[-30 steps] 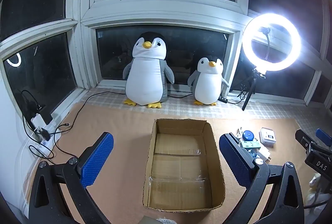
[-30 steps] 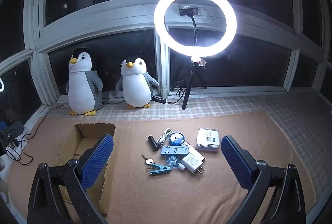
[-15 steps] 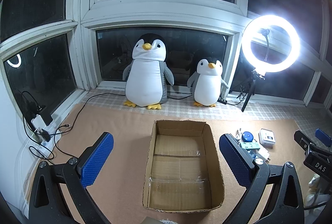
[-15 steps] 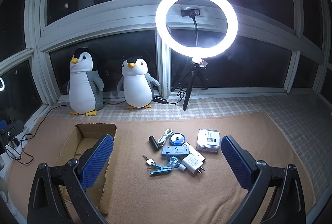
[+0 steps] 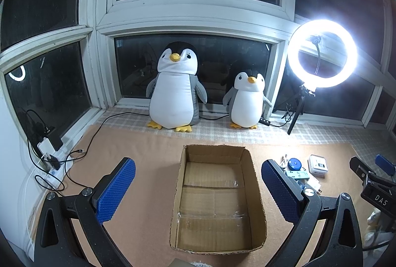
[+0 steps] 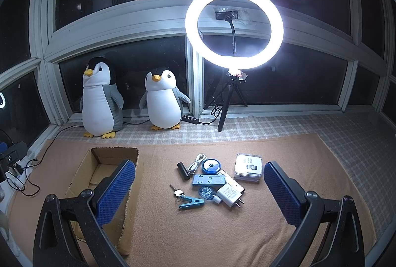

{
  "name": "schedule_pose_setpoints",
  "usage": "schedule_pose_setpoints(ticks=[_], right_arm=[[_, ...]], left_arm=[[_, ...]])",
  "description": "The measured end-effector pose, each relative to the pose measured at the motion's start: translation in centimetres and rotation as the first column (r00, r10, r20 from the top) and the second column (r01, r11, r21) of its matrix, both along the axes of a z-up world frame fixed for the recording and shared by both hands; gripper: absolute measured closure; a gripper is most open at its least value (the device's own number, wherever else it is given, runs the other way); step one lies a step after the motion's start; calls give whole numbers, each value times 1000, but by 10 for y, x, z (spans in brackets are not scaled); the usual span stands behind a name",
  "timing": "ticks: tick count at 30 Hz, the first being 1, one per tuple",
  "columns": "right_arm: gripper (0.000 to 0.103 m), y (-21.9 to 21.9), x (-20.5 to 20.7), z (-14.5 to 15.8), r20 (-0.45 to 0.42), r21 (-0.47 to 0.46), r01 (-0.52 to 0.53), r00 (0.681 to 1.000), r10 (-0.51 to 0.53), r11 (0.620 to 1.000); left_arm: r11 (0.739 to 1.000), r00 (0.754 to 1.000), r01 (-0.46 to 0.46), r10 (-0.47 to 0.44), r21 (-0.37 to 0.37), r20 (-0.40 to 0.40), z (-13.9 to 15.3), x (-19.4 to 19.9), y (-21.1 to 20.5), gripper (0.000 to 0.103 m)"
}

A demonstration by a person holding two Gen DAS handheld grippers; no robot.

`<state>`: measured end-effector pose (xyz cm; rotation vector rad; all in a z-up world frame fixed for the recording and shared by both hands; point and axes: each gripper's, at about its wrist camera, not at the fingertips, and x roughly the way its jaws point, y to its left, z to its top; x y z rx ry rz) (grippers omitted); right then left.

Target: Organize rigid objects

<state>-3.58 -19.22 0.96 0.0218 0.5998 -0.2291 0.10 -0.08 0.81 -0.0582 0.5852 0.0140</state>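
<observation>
A cluster of small rigid items lies on the tan mat, to the right of an open cardboard box whose inside holds nothing but its taped bottom flaps. In the cluster, a white wall charger sits at the near edge beside a blue clip and a set of keys. Behind them lie a flat blue holder, a black cylinder, a coiled white cable, a round blue disc and a white case.

The left tongs hover over the box with their blue pads spread wide, gripping nothing. The right tongs hang above the cluster, likewise spread wide and empty.

Along the window sill stand a large plush penguin, a smaller plush penguin and a lit ring light on a tripod.
</observation>
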Motion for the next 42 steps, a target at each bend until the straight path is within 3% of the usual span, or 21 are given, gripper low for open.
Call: schedule_pose_setpoints(ticks=[42], right_arm=[[0,-2,2,-7,-23,-2,-3,1000,3,1000]], left_arm=[[1000,1000,0,0,0,-7,-4,0,-1,0]])
